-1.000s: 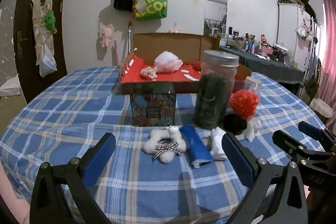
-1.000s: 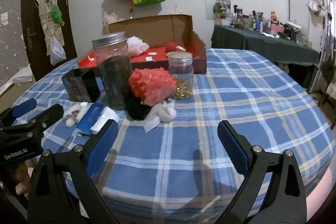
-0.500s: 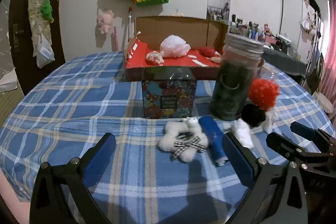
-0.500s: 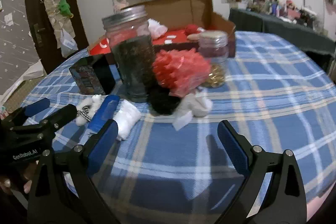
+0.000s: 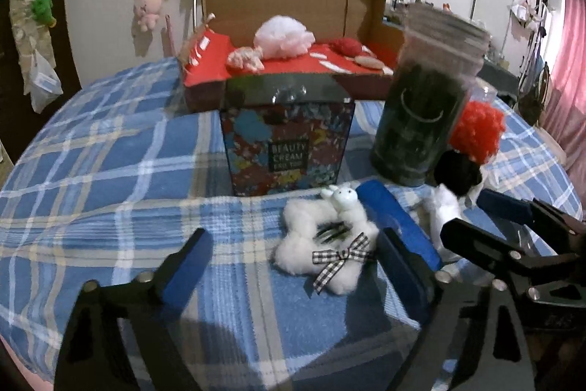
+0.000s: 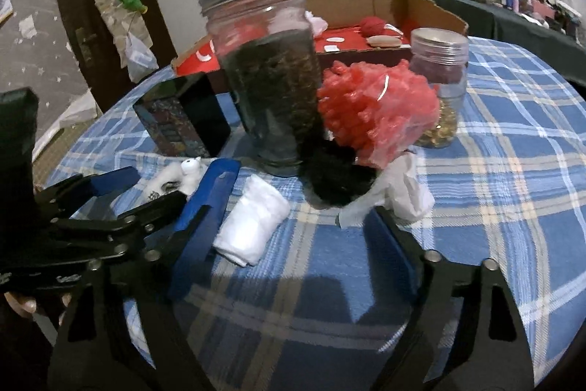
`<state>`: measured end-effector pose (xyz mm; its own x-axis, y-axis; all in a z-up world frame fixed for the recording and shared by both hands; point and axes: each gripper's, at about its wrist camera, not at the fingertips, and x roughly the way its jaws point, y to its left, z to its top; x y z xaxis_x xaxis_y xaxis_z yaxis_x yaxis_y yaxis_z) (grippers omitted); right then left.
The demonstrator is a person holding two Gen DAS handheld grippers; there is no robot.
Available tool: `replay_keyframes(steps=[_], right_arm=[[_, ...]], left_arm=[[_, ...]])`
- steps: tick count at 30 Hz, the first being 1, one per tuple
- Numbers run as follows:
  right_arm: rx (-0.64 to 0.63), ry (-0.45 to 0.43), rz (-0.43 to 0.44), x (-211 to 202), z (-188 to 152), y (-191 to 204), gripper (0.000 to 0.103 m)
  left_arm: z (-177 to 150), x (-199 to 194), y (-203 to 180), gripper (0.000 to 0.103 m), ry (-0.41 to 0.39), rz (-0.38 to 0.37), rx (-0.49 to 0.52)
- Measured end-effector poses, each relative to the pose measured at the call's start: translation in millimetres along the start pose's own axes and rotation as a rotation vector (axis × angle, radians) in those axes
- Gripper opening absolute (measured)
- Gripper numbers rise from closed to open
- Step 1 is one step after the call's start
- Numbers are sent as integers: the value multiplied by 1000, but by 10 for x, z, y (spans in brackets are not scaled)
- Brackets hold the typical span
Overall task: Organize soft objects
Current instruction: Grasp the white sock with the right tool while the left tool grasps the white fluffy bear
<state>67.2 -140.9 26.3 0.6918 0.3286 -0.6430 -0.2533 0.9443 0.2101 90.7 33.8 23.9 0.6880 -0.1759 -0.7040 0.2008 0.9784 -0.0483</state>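
Two grippers are closing in on the row of soft items at the near edge of the plaid table (image 5: 110, 141), and the point that matters is which item sits in front of which. The left gripper (image 5: 293, 266) has the white plush toy with the checked bow (image 5: 326, 244) lying between its fingers and toward its right finger; the jaws have just been narrowing yet stand apart, not pressing the toy. The toy's long axis runs away from the gripper, roughly in line with the fingers. Just beside it on the right lies the blue roll (image 5: 395, 215), parallel to it. The right gripper (image 6: 289, 244) faces the white rolled cloth (image 6: 252, 222), which lies toward its left finger, its length slanting away toward the jar (image 6: 267, 72); these jaws have also just been narrowing, and nothing is pinched. Judgement: each hand is nearer its own item, and the cardboard box with the red lining (image 5: 293, 61) behind is the likely destination.
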Motion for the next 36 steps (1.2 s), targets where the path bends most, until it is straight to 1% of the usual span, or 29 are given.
replay_keyframes(steps=[2, 4, 5, 7, 8, 9, 10, 12, 13, 15, 19, 25, 27, 31, 33, 35, 36], right_arm=[[-21, 0, -9, 3, -3, 25, 64], [-40, 4, 5, 8, -21, 62, 61], [-55, 5, 4, 6, -30, 90, 56], [-78, 10, 15, 12, -44, 128, 48], [-85, 12, 21, 15, -51, 144, 42], [-89, 16, 31, 20, -58, 154, 37], [-90, 17, 41, 25, -60, 157, 27], [-84, 26, 81, 20, -66, 150, 19], [-83, 22, 87, 9, -71, 146, 15], [-83, 14, 106, -18, -85, 155, 15], [-91, -14, 106, -105, -92, 157, 13], [-98, -50, 103, -262, -39, 139, 13], [-100, -53, 96, -285, -30, 114, 13], [-99, -36, 76, -339, -44, 43, 14], [-101, -14, 55, -341, -53, -9, 14], [-108, 3, 27, -334, -71, -30, 16], [-114, 6, 15, -327, -84, -33, 16]], left_arm=[[-7, -1, -16, 88, -12, 0, 9], [-8, 6, -49, 77, -17, -14, 28], [-12, 1, -70, 75, -21, -16, 36], [-23, -7, -109, 63, -27, -32, 49], [-29, -15, -130, 60, -31, -43, 58], [-33, -26, -148, 52, -34, -50, 63], [-42, -39, -164, 51, -37, -57, 69], [-51, -54, -182, 49, -45, -47, 72], [-56, -68, -182, 47, -50, -48, 69], [-53, -100, -170, 45, -54, -58, 54], [-29, -178, -158, 40, -68, -59, 46], [-9, -222, -142, 39, -84, -48, 39], [-22, -223, -119, 39, -82, -41, 36], [-78, -221, -42, 40, -57, -54, 22], [-106, -219, -29, 41, -53, -63, 22], [-130, -222, -35, 48, -62, -57, 27], [-139, -216, -43, 57, -64, -53, 33]])
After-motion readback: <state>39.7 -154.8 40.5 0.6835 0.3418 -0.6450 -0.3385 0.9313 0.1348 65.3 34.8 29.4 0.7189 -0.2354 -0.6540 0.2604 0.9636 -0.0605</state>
